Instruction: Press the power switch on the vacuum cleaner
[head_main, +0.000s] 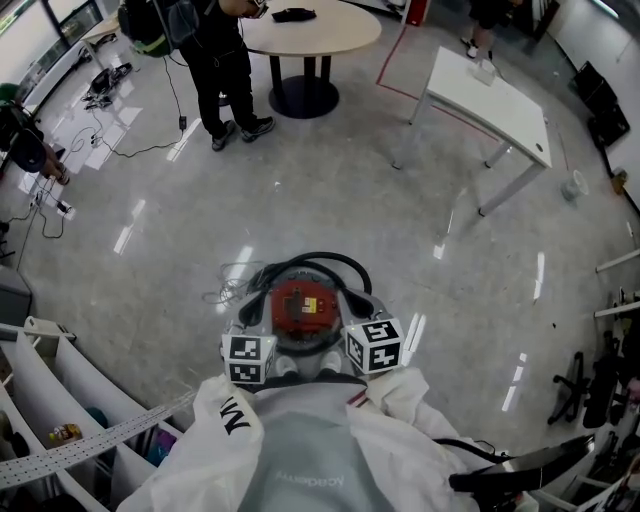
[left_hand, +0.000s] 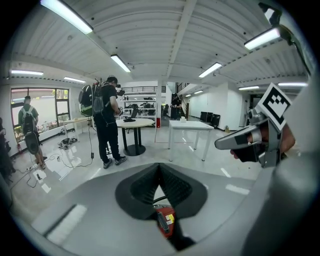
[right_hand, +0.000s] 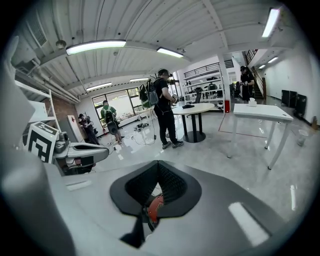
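Red-lidded and ringed by a black hose (head_main: 322, 261), the vacuum cleaner (head_main: 304, 306) sits on the floor at the lower centre of the head view, just above the person's white sleeves (head_main: 228, 420). The left gripper (left_hand: 160, 171) and right gripper (right_hand: 157, 168) hover over its near edge. Each has its black pads closed tip to tip with nothing caught between them; through the small gap beneath the tips each gripper view shows a sliver of the red lid.

The polished grey floor (head_main: 330, 190) lies wide open above the vacuum cleaner in the frame. The edges are crowded: a round table (head_main: 350, 28) at top centre with a standing person (head_main: 225, 70) beside it, a white table (head_main: 495, 95) at upper right, loose cables (head_main: 110, 130) at upper left, curved white shelving (head_main: 50, 390) at lower left, and dark chairs (head_main: 590, 385) at lower right. A red tape line (head_main: 392, 55) runs between the two tables.

A yellow label (head_main: 310, 305) sits on the red lid, its print too small to read. A bold dark mark shows on the left sleeve, and faint lettering on the chest cannot be made out. The power switch cannot be picked out
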